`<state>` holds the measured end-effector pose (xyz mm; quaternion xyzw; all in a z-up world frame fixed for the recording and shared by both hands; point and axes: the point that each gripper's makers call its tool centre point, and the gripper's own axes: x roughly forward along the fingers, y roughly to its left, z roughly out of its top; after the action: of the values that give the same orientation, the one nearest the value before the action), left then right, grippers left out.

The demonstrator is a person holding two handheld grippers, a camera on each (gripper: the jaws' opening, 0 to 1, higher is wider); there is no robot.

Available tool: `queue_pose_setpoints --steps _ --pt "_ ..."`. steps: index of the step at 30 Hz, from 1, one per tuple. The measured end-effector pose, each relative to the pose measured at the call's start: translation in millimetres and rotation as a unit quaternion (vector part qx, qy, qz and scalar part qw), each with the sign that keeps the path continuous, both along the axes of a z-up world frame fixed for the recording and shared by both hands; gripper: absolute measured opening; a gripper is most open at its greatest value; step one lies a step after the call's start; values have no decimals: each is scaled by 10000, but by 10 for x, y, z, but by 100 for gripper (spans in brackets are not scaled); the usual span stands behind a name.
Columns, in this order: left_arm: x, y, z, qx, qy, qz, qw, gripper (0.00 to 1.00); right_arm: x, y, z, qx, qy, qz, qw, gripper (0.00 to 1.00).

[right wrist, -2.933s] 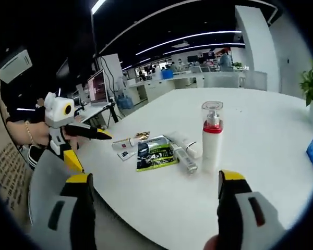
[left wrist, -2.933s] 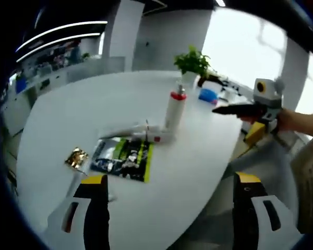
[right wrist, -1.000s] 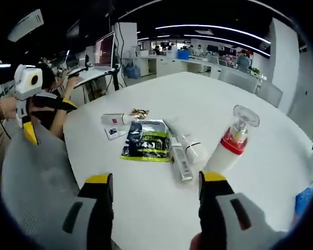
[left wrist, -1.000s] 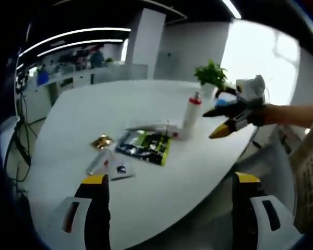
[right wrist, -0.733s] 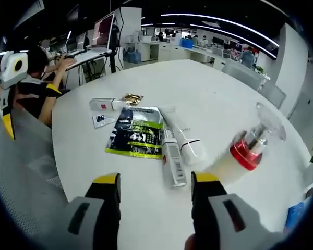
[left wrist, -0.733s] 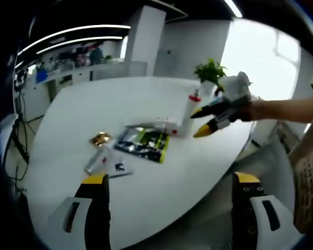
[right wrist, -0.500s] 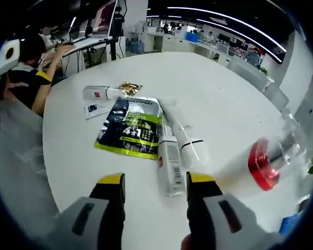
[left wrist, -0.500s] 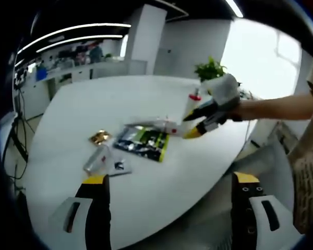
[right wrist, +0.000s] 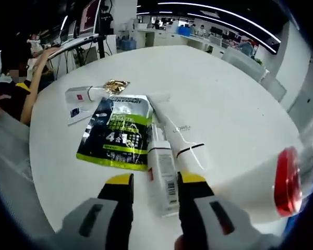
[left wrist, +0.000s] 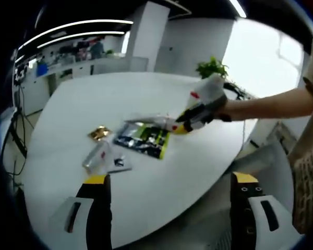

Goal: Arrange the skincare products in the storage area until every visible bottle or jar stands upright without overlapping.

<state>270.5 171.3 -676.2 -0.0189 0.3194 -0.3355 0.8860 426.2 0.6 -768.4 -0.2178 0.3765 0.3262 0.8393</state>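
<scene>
Our right tongs [right wrist: 152, 186] stand narrowly apart astride the lying white tube with a barcode label [right wrist: 161, 174]. At 3 o'clock sits the white red-collared pump bottle [right wrist: 261, 187], at 10 the green-black sachet [right wrist: 117, 133]. Left tongs [left wrist: 167, 195] gape wide over the white desk [left wrist: 146, 192].

On the green and black sachet [right wrist: 117, 133] you can read a big "4"; its other print is too small. The barcode on the lying tube [right wrist: 163, 177] is not readable.
</scene>
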Motion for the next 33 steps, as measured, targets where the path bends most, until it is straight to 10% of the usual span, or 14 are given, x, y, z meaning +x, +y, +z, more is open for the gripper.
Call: queue_pose_setpoints --steps 33 --pt "12 1 -20 46 -2 3 10000 89 -76 55 -31 -322 -240 365 9985 22"
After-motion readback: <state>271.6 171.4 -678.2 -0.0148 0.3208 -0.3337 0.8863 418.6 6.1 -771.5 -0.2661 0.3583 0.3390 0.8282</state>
